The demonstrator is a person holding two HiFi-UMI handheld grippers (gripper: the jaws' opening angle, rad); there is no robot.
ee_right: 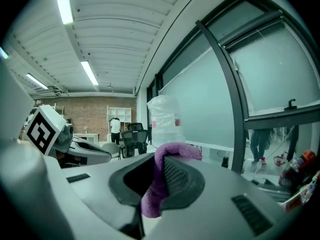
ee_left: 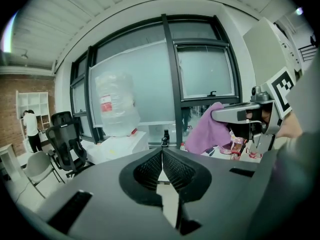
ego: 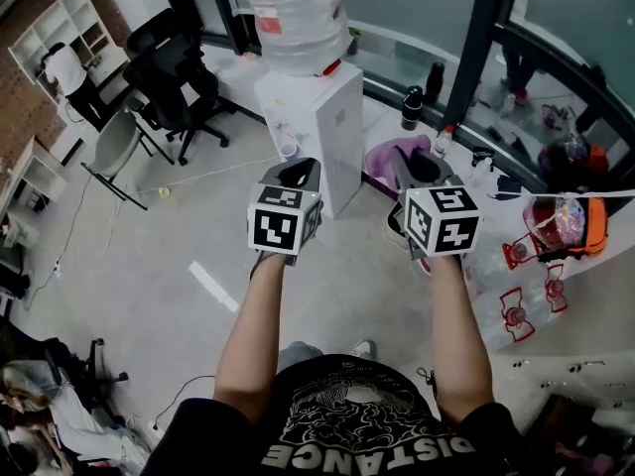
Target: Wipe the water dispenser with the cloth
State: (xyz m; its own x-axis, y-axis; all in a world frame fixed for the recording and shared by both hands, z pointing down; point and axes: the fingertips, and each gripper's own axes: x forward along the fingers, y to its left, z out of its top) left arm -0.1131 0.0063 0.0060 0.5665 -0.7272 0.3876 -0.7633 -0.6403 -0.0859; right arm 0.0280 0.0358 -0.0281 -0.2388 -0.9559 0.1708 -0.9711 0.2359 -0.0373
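A white water dispenser [ego: 316, 127] stands on the floor with a large clear bottle [ego: 294, 13] on top; it also shows as the dispenser [ee_left: 116, 145] and the bottle [ee_right: 166, 119] in the gripper views. My left gripper [ego: 296, 175] is held just left of its front, jaws shut with nothing between them. My right gripper [ego: 422, 167] is to the dispenser's right, shut on a purple cloth [ego: 389, 154] that drapes over the jaw. The cloth [ee_right: 161, 176] fills the gap between the right jaws, and the cloth [ee_left: 206, 130] hangs from the right gripper in the left gripper view.
Black office chairs [ego: 179, 77] stand at the left and a grey chair [ego: 114, 145] nearer. A window ledge [ego: 476, 137] with a dark bottle [ego: 412, 107] and clutter runs behind and right. A red-orange bag [ego: 566, 224] lies at right. A person [ee_right: 115, 126] stands by far shelves.
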